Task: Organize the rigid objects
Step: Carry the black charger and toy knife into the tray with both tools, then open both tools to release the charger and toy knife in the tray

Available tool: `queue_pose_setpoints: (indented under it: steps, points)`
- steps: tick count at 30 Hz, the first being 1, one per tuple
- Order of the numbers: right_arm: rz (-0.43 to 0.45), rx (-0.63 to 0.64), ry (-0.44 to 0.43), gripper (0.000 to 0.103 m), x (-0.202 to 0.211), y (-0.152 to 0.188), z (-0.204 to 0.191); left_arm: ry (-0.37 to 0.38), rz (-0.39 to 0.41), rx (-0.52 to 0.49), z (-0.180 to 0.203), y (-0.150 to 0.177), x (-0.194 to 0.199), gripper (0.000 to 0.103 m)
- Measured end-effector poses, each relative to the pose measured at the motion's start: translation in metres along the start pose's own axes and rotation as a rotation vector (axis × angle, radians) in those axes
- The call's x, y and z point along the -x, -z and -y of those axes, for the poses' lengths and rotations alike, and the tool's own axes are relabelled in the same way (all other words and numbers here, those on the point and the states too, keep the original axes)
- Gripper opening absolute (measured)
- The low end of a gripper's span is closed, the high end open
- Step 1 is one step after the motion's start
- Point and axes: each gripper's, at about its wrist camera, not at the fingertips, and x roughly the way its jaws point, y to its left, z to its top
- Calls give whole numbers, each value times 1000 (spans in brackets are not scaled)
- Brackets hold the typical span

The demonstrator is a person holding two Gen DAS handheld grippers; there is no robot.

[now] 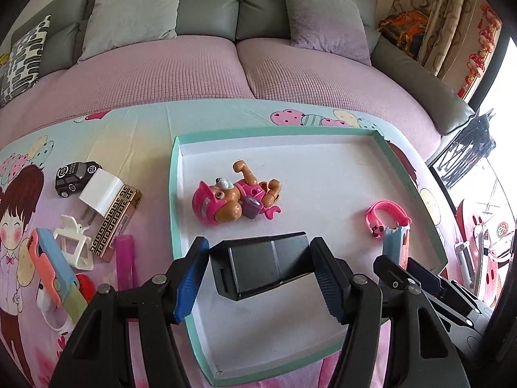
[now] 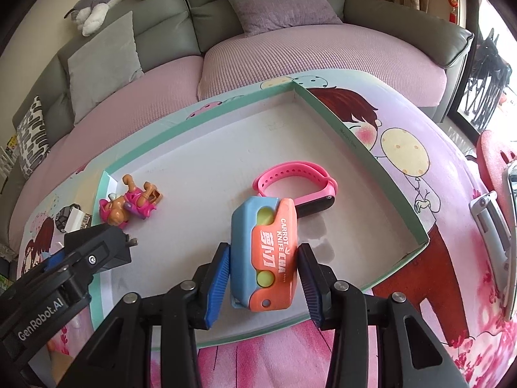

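My left gripper is shut on a black rectangular block, its blue pads against the block's two ends, low over the near part of a teal-rimmed white tray. My right gripper is shut on a blue and orange carrot-knife toy over the tray's near right part. In the left wrist view that gripper and toy show at the right. A pink watch band and a pink toy dog lie in the tray.
Left of the tray on the cartoon tablecloth lie a black toy car, a white charger, a gold-patterned box, a white clip, a pink tube and another carrot-knife toy. A sofa stands behind.
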Motion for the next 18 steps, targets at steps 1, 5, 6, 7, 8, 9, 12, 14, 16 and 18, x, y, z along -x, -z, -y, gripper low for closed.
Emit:
queue_pose_setpoints:
  steps: [1, 5, 6, 7, 8, 9, 12, 14, 16, 18]
  points:
    - [0, 0, 0, 45, 0, 0, 0, 5, 2, 5, 0, 0, 0, 66]
    - [-1, 2, 4, 45, 0, 0, -1, 13, 10, 11, -1, -1, 4, 67]
    - [-1, 4, 5, 45, 0, 0, -1, 15, 10, 10, -1, -1, 5, 67]
    - [-2, 5, 6, 45, 0, 1, -1, 17, 10, 12, -2, -1, 5, 67]
    - [-2, 6, 6, 45, -1, 0, -1, 17, 11, 14, -2, -1, 6, 67]
    - [-2, 6, 7, 45, -1, 1, -1, 16, 12, 16, -2, -1, 7, 67]
    - [-3, 5, 5, 45, -2, 0, -1, 12, 17, 26, -4, -1, 9, 67]
    - [-7, 3, 5, 48, -3, 0, 0, -2, 18, 35, -7, -2, 10, 70]
    - [-13, 2, 13, 56, -5, 0, 0, -23, 28, 36, -9, -2, 12, 79]
    - [-14, 0, 11, 59, -5, 0, 1, -32, 39, 40, -12, -3, 14, 79]
